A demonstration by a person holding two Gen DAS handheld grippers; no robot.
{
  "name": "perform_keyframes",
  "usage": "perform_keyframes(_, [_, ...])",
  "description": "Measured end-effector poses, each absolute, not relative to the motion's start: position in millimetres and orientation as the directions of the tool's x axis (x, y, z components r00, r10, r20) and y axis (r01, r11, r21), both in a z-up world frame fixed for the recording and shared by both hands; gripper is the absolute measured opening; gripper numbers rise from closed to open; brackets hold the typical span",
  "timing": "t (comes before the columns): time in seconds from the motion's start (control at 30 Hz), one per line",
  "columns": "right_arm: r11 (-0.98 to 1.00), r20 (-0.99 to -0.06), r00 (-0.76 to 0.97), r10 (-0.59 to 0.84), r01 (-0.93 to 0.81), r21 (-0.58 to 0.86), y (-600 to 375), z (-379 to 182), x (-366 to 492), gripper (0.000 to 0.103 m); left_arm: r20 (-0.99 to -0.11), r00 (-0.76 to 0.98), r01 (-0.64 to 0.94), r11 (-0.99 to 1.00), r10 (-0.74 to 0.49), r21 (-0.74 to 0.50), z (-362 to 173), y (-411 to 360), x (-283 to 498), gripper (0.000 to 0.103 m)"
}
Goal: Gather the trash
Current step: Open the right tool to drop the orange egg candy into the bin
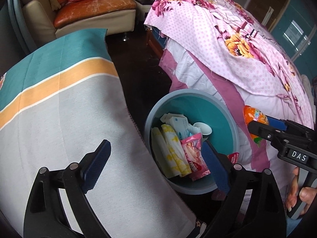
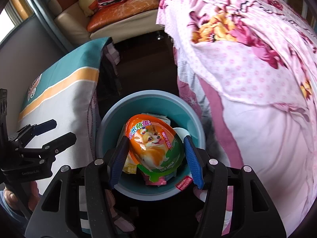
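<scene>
The right gripper (image 2: 155,155) is pointing steeply down over the round teal trash bin (image 2: 190,107), its blue fingers (image 2: 191,156) clamping an orange and green egg-shaped toy package (image 2: 153,144) by its two long sides. The package is printed with a corgi and the words "HAPPY EGG", and it is hanging directly above the bin's mouth. In the left wrist view the same right gripper (image 1: 255,127) is reaching in from the right edge, the egg package (image 1: 255,119) showing past its fingertips above the bin's far rim, and a hand (image 1: 299,196) is wrapping around its handle low at the right.

The left gripper (image 1: 158,164) is also tilting steeply downward, with its fingers (image 1: 99,162) spread wide apart and nothing between them. One finger is lying over the striped teal, orange and grey cloth (image 1: 59,109) covering the furniture to the left; the other is hanging over the near edge of the bin (image 1: 233,117). From the right wrist view the left gripper (image 2: 53,130) is sitting well left of the bin, over that cloth, with a hand (image 2: 11,196) gripping below it.

Inside the bin are lying a pink wafer wrapper (image 1: 195,156), a yellow-and-white tissue pack (image 1: 174,152), a white and blue carton (image 1: 180,125) and a small white cup (image 1: 203,128). A floral pink bedspread (image 1: 227,39) is draping down just beside the bin on the right.
</scene>
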State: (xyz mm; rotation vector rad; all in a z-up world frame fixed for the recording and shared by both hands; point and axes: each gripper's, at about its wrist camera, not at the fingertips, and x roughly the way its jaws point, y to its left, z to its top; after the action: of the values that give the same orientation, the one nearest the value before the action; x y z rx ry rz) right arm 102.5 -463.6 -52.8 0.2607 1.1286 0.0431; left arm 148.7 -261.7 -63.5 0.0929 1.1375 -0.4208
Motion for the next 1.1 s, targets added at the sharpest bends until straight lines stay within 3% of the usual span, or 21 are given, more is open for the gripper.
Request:
perform_keyframes(0.5, [0.965,-0.903,0.375,0.209,0.071,0.253,-439.7,-69.8,120.1,0.055,-0.891,0.384,0.338,0.935,-0.241,-0.107,-62.1,-241.1,144.7,0.095])
perform_keyframes(0.6, [0.962,-0.902,0.373,0.216,0.073,0.261,-437.9,-70.6,120.7,0.067,-0.893,0.382,0.336,0.936,-0.237,-0.104,-62.8,-239.2,143.9,0.095])
perform_keyframes(1.0, [0.962,-0.896,0.408,0.174,0.125,0.244,-443.2,-48.9,100.6,0.095,-0.898,0.374,0.301,0.946,-0.231,-0.118,-53.7,-223.4,137.7,0.095])
perform_keyframes(1.1, [0.967,-0.893,0.418,0.166,0.107,0.230,-436.6,-39.8,88.8,0.096,-0.897,0.376,0.296,0.947,-0.234,-0.123,-48.7,-218.4,133.4,0.095])
